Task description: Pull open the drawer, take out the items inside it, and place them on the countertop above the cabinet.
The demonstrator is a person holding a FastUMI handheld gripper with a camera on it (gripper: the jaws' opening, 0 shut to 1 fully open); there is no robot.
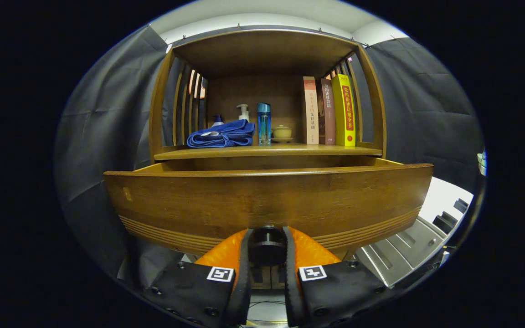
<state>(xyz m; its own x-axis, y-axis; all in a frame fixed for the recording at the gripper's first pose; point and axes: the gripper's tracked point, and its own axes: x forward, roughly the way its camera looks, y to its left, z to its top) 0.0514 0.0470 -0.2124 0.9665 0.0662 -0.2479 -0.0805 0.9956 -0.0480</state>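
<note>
gripper clamped on drawer knob; books' spine lettering too small to read.

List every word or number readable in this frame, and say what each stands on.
"常用法律法规全书", as best it reads: spine of the yellow book; the number above it is too small.
"法律基础": spine of the pale book; its smaller column is blurred.
Brown book: title too blurred.
Blue bottle: nothing readable.
Square markers on the fingers, shut on the drawer knob: patterns, no words.
</note>
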